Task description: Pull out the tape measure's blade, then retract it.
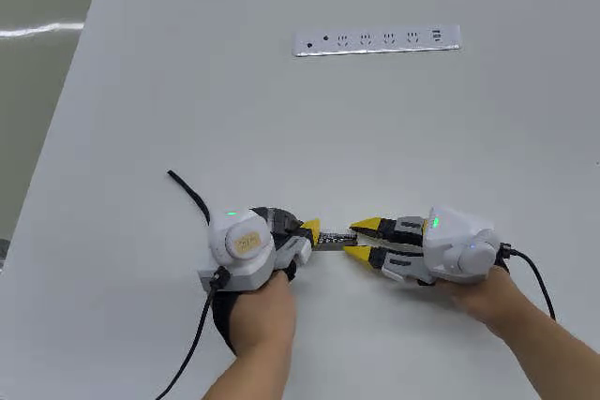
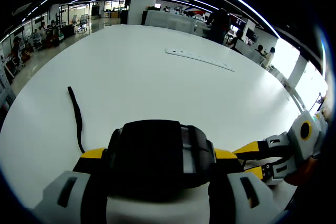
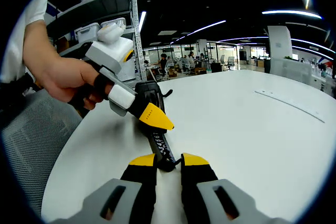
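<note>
While right gripper (image 3: 168, 162) pinches blade (image 3: 162, 149), numerals (image 3: 158, 141) legible.

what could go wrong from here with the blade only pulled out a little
1. The right gripper pinches just the tip of the blade. It may slip free, and the blade would likely snap back into the tape measure.
2. The left gripper clamps the tape measure's rounded body, so a hard pull might twist it loose.
3. The strap lies loose on the table and could snag.
</note>
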